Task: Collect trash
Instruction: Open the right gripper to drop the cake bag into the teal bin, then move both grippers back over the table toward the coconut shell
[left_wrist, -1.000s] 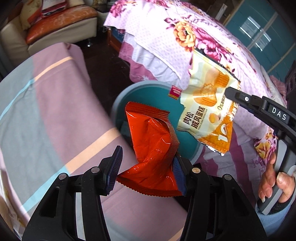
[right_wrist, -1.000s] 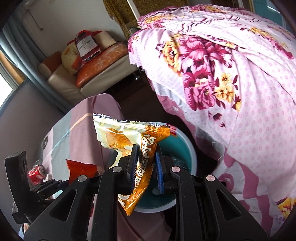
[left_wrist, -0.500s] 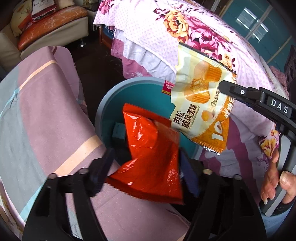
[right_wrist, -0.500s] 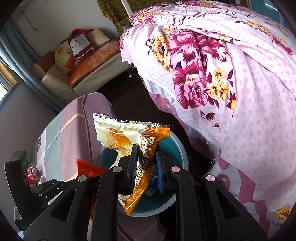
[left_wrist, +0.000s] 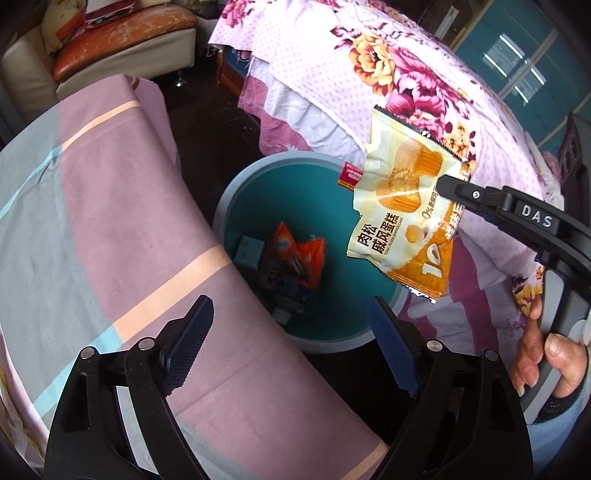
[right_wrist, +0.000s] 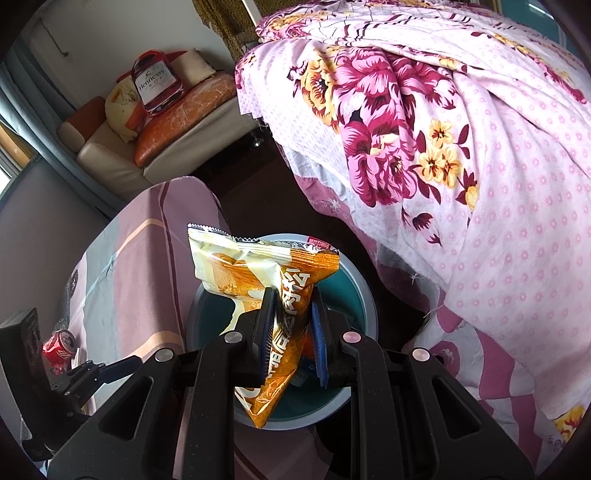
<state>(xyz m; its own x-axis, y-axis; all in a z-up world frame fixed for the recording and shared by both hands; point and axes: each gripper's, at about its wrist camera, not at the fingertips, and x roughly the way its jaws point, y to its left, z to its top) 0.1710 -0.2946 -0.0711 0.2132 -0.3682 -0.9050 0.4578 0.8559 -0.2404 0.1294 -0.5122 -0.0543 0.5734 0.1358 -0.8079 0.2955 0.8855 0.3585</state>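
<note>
Striped tablecloth (left_wrist: 110, 206), floral bedspread (right_wrist: 461, 129), teal bin (left_wrist: 236, 199), left fingers (left_wrist: 192, 332) opening empty, right fingers (right_wrist: 267, 321) pinching yellow wrapper (right_wrist: 258, 269)

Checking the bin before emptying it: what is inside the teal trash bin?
Inside the teal trash bin: an orange-red snack wrapper, a small pale box and other scraps. Whatever lies beneath them is covered.

Red wrapper (left_wrist: 295, 258) dropped into bin (left_wrist: 236, 184), left claw (left_wrist: 291, 343) opening, empty

teal bin (left_wrist: 295, 192), orange-cream wrapper (left_wrist: 399, 221), floral bedspread (right_wrist: 461, 129)
</note>
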